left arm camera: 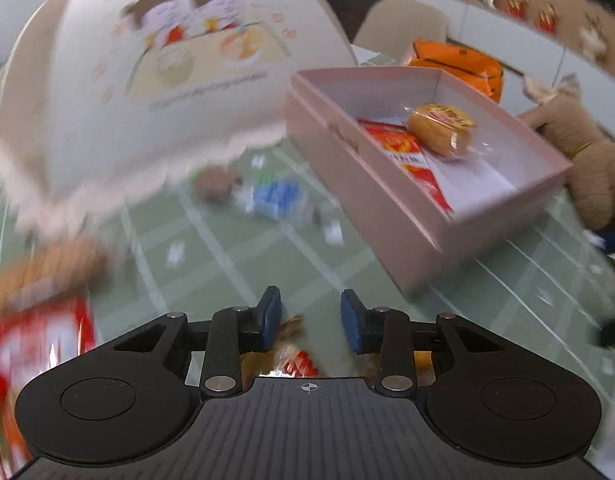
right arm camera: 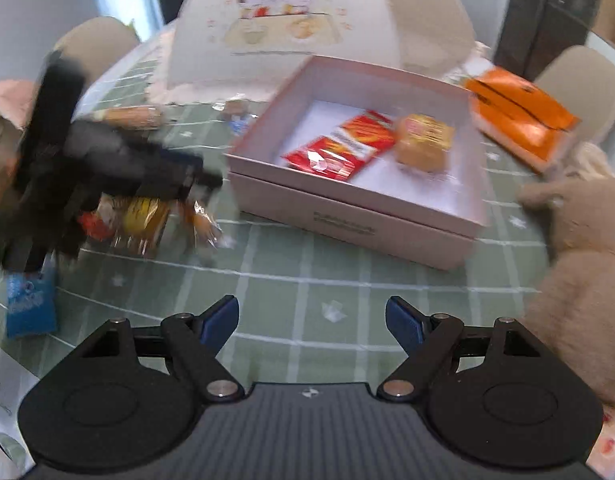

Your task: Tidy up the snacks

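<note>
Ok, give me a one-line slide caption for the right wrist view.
Right tool open above the green checked tablecloth, facing a pink box holding a red packet and a wrapped cake.

Brightness: both views are evenly and softly lit; no hard shadows are seen.
Glare: small highlights are caught on the clear wrapper of the cake [left arm camera: 441, 128] in the pink box [left arm camera: 387, 216].
Motion blur: the dome cover [left arm camera: 155, 80] and the red packet [left arm camera: 35, 344] are smeared in the left view; the left gripper [right arm camera: 107, 168] is streaked in the right view.
Distortion: straight lines of the tablecloth [right arm camera: 307, 276] are bowed by the fisheye toward the edges.
</note>
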`<action>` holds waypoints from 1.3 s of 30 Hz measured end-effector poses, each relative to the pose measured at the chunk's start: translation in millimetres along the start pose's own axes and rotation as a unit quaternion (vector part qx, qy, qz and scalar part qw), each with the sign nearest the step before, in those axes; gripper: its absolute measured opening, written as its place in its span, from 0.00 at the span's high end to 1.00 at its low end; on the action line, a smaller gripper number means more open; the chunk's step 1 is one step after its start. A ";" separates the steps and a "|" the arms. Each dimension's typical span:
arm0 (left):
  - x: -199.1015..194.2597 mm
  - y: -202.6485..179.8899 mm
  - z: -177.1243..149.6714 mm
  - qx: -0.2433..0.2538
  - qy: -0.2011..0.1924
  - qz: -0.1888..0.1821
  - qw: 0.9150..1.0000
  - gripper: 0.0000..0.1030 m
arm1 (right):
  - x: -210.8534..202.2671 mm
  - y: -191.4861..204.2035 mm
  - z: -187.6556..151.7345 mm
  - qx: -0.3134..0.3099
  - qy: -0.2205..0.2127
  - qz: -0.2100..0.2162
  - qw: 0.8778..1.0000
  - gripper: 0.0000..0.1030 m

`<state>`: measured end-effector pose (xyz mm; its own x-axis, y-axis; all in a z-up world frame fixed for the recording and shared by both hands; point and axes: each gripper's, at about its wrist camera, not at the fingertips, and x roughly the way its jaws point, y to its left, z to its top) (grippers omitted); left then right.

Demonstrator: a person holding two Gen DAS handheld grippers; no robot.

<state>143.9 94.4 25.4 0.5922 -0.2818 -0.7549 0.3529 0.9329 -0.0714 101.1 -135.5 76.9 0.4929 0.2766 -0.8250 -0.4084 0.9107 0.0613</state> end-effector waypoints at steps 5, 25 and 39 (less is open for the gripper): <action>-55.8 11.8 -40.1 -0.095 -0.009 -0.003 0.995 0.65 | 17.9 33.7 34.0 -0.039 -0.020 0.040 0.998 0.27; -174.7 24.2 -135.3 -0.317 -0.080 0.032 0.945 0.66 | 186.1 106.4 201.9 -0.091 0.100 0.044 0.990 0.64; -109.4 -21.2 -86.0 -0.123 0.013 0.030 0.992 0.66 | 65.7 76.0 36.8 -0.126 0.110 0.096 0.981 0.63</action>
<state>9.3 124.8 53.4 0.5871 -0.2208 -0.7788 0.1277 0.9753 -0.1802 130.7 -36.8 48.0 0.2223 0.3373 -0.9148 -0.6680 0.7362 0.1091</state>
